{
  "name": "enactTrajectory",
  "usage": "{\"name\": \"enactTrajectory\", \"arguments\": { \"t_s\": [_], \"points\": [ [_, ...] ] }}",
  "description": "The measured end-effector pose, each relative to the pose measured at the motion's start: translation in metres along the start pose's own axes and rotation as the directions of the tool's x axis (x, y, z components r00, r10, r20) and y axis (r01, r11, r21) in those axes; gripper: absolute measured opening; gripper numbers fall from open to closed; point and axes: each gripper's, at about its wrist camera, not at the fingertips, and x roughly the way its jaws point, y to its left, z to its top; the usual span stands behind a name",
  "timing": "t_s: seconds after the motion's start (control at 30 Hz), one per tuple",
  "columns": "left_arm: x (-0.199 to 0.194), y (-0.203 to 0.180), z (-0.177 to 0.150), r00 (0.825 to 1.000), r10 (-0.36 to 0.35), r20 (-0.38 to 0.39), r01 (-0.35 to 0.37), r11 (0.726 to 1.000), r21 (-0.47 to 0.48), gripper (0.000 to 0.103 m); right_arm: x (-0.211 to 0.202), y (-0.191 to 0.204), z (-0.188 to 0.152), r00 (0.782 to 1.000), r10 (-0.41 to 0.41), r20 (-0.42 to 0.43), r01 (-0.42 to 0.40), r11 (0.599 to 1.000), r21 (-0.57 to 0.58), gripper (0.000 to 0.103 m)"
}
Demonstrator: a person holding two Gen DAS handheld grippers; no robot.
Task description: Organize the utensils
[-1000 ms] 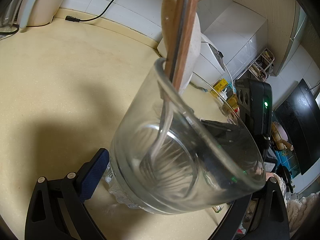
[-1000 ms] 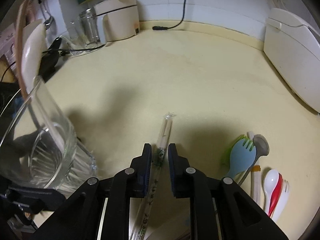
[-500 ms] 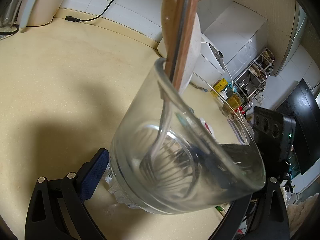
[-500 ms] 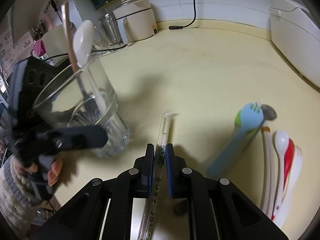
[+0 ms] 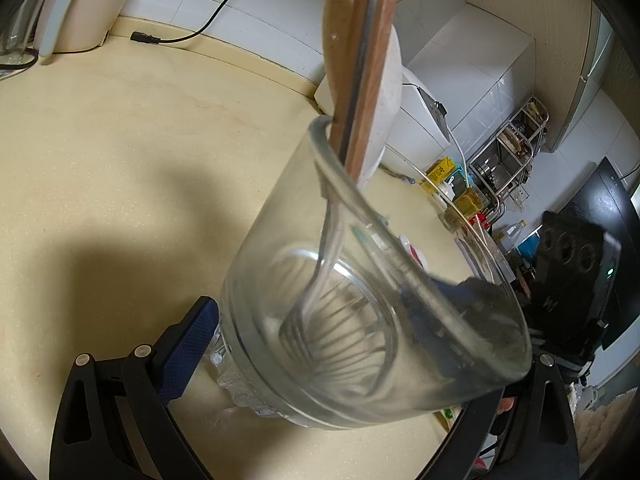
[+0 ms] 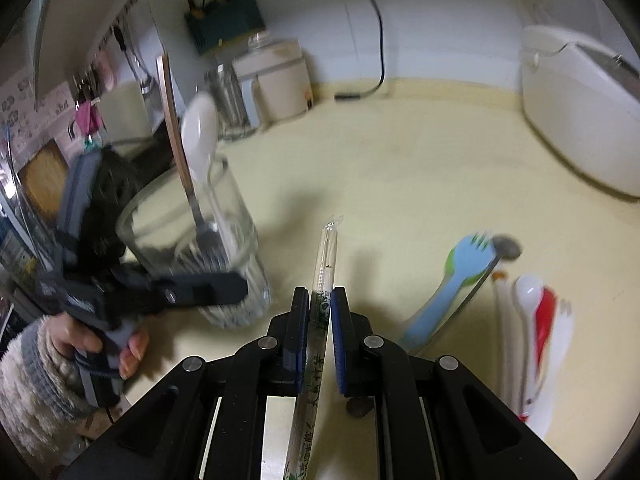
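Note:
My left gripper is shut on a clear drinking glass that stands on the cream counter. Its blue left pad presses the glass wall. The other pad shows only dimly through the glass. In the glass lean a wooden-handled metal utensil and a cream spoon. My right gripper is shut on a long wrapped pair of chopsticks, held above the counter just right of the glass. A blue-green spork and red and white spoons lie on the right.
A white rice cooker stands at the far right, a white appliance and a steel cup at the back. A black power cord hangs down the wall. A person's hand in a woolly sleeve holds the left gripper.
My right gripper closed on the wrapped chopsticks, lifted them off the counter and swung left toward the glass. The left gripper and the glass stayed still.

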Motion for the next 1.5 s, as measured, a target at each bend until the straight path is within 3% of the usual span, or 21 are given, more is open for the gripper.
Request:
{"name": "enactTrajectory", "arguments": {
  "t_s": [0.33, 0.6, 0.77, 0.93, 1.03, 1.17, 1.5],
  "points": [
    [0.000, 0.000, 0.000, 1.000, 0.000, 0.000, 0.000, 1.000, 0.000, 0.099, -0.032, 0.001, 0.016, 0.990, -0.031, 0.140, 0.031, 1.000, 0.002, 0.011],
    [0.000, 0.000, 0.000, 1.000, 0.000, 0.000, 0.000, 1.000, 0.000, 0.099, -0.070, 0.005, 0.033, 0.960, -0.074, 0.271, 0.083, 0.996, -0.020, 0.011],
    [0.000, 0.000, 0.000, 1.000, 0.000, 0.000, 0.000, 1.000, 0.000, 0.099, -0.063, -0.004, 0.032, 0.975, -0.068, 0.211, 0.071, 0.997, -0.007, 0.011],
    [0.000, 0.000, 0.000, 1.000, 0.000, 0.000, 0.000, 1.000, 0.000, 0.099, -0.040, -0.005, 0.020, 0.994, -0.052, 0.099, 0.054, 0.998, -0.017, 0.013],
    [0.000, 0.000, 0.000, 1.000, 0.000, 0.000, 0.000, 1.000, 0.000, 0.099, -0.015, -0.003, 0.012, 1.000, -0.027, 0.002, 0.027, 0.999, -0.020, 0.020],
    [0.000, 0.000, 0.000, 1.000, 0.000, 0.000, 0.000, 1.000, 0.000, 0.099, 0.014, 0.000, 0.000, 0.995, -0.016, -0.096, 0.014, 1.000, -0.023, 0.024],
    [0.000, 0.000, 0.000, 1.000, 0.000, -0.001, 0.000, 1.000, 0.000, 0.099, 0.042, 0.006, -0.007, 0.981, -0.136, -0.141, 0.124, 0.988, -0.089, 0.028]
  ]
}}
